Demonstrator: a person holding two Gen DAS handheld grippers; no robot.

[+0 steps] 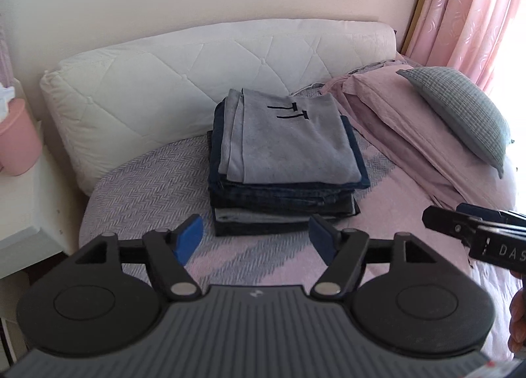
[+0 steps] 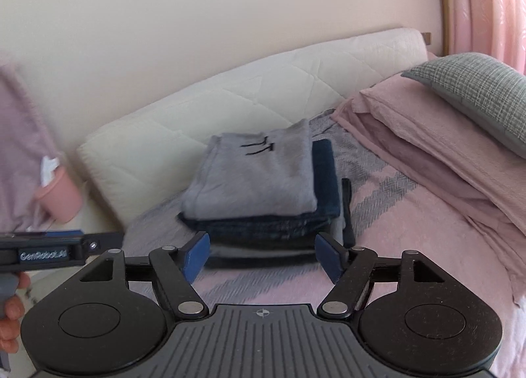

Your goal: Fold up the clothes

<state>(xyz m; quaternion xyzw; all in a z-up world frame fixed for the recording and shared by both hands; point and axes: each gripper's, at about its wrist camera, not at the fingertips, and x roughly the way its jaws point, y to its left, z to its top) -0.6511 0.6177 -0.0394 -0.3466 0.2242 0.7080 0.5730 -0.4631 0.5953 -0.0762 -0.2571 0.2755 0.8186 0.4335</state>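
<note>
Clothes stacked on the bed: from your left wrist camera, the pile of folded clothes [image 1: 286,164], a grey garment [image 1: 289,141] on top, sits on the patterned bedspread [image 1: 148,193] just beyond your left gripper [image 1: 254,239], whose blue pads [image 1: 189,239] stand spread with nothing between them. Your right gripper [image 1: 437,218] pokes in at the right edge. From your right wrist camera, the same pile lies ahead of the right gripper's jaws, also spread wide and empty, with pink pillows [image 2: 443,134] to the right.

Black hand-held gripper [image 1: 255,239] bodies, ribbed grey bases, 2 blue pads [image 1: 190,238] each.
</note>
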